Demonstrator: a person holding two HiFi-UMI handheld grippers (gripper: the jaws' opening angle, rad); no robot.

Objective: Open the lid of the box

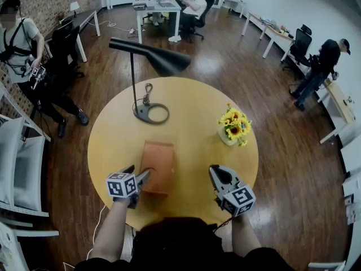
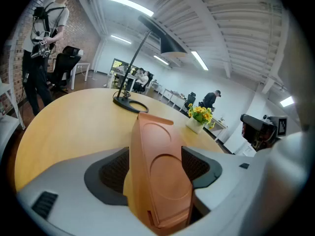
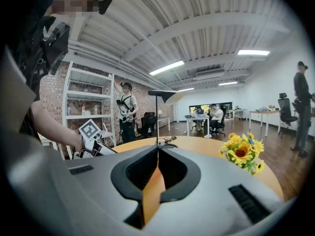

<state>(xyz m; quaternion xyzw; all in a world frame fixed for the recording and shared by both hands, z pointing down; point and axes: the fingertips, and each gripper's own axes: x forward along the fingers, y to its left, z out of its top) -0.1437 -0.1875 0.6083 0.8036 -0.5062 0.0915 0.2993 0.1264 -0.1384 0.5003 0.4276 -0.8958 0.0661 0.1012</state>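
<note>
Orange box [image 1: 158, 162] sits near-centre on the round table [image 1: 192, 97]. Left gripper [image 1: 144, 177] grasps its near-left end, jaws wide. Right gripper [image 1: 218, 171] is clenched and empty, just to the right. The box looks rigid, light and smooth, so it may skid. Best to hold the side walls and keep the lid free. Lid seam not discernible.

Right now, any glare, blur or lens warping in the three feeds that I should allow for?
Head view: sharp, evenly lit, room edges bowed by the fisheye. Left gripper view: the box looms large and stretched, ceiling strip lights glare. Right gripper view: dark corners, sunflowers crisp.
</note>
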